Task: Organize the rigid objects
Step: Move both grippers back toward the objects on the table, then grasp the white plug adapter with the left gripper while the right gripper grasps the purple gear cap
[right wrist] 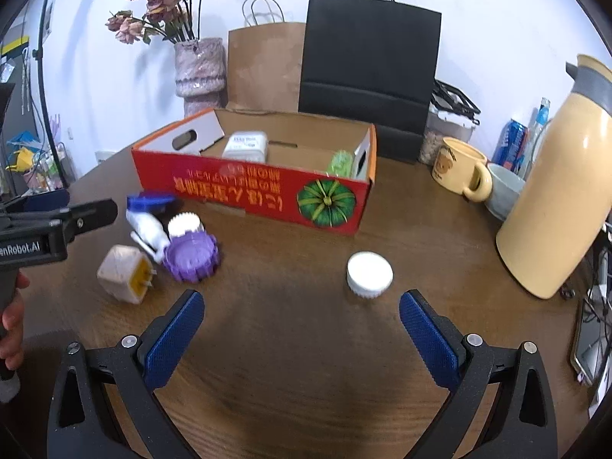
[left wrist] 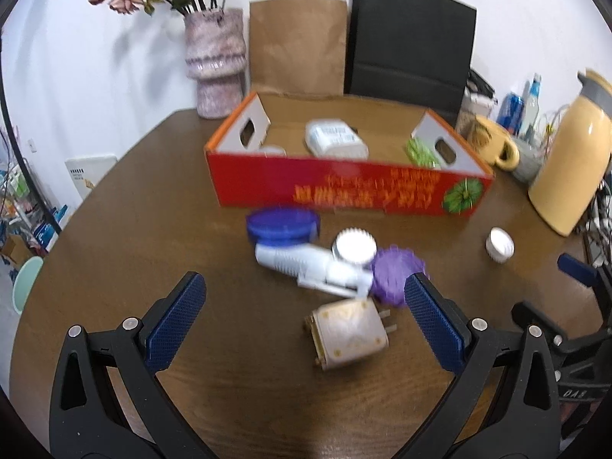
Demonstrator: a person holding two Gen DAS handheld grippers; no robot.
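Both claws, left claw (left wrist: 305, 319) and right claw (right wrist: 302, 329), gape apart, empty; beyond them the red box (right wrist: 267, 195) holds a white adapter (right wrist: 245, 146) and a green piece (right wrist: 340, 163).

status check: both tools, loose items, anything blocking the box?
Left tool open, over beige plug. Right tool open, near white cap. Red box path unobstructed.

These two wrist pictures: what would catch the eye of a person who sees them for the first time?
First the red cardboard box with a pumpkin picture, open at mid-table, a white item and a green item inside. Then the small cluster in front of it: blue lid, white sprayer head, purple cap, beige plug. A lone white cap lies ahead of the open right tongs.
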